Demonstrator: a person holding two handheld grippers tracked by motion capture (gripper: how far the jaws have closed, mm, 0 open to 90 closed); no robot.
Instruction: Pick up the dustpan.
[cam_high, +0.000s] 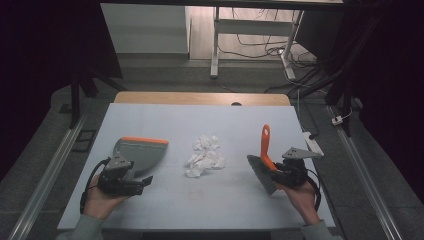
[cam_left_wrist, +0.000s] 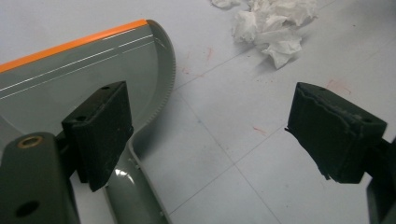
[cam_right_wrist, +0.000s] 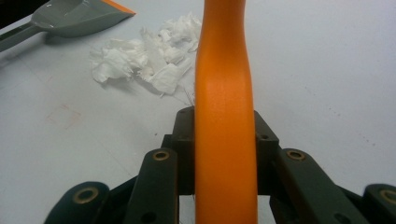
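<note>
A grey dustpan (cam_high: 141, 151) with an orange lip lies on the left of the pale board. My left gripper (cam_high: 135, 176) stands open just behind it. In the left gripper view its jaws are wide apart, one above the dustpan's (cam_left_wrist: 70, 74) handle, nothing between them. A heap of crumpled white tissue (cam_high: 205, 156) lies in the middle and appears in both gripper views (cam_left_wrist: 273, 25) (cam_right_wrist: 144, 60). My right gripper (cam_high: 274, 169) is shut on the orange handle (cam_right_wrist: 224, 93) of a hand brush (cam_high: 265, 145). Its grey bristles (cam_high: 262, 175) point towards the tissue.
The pale board (cam_high: 225, 120) covers a wooden table whose far edge (cam_high: 200, 97) shows behind it. A white power strip (cam_high: 312, 142) lies at the board's right edge. Metal rails run along both sides, with desk legs and cables beyond.
</note>
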